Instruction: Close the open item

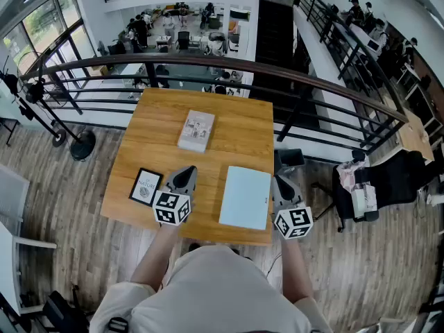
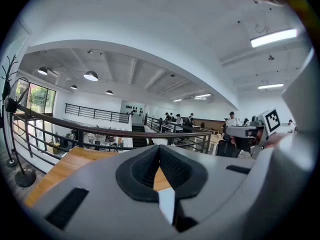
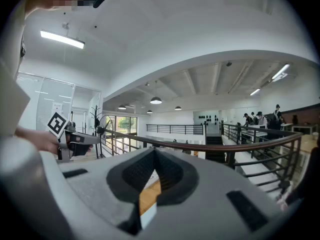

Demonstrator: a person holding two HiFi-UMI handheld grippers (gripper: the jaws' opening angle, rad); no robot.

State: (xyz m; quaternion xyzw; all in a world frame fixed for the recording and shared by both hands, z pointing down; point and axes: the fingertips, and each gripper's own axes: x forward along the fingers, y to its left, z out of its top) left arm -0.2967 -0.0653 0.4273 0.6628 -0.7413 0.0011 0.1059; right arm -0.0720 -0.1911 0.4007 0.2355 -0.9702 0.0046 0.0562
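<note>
Wooden table [image 1: 236, 127], pale blue book [image 1: 245, 197] shut, left tool [image 1: 188, 171], right tool [image 1: 282, 180] both closed, empty

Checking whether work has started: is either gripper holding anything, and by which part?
Nothing is held. The left gripper and the right gripper are both shut and empty, either side of the pale blue item.

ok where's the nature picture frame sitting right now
In the head view the black-framed picture lies at the near left corner of the wooden table, just left of the left gripper.
</note>
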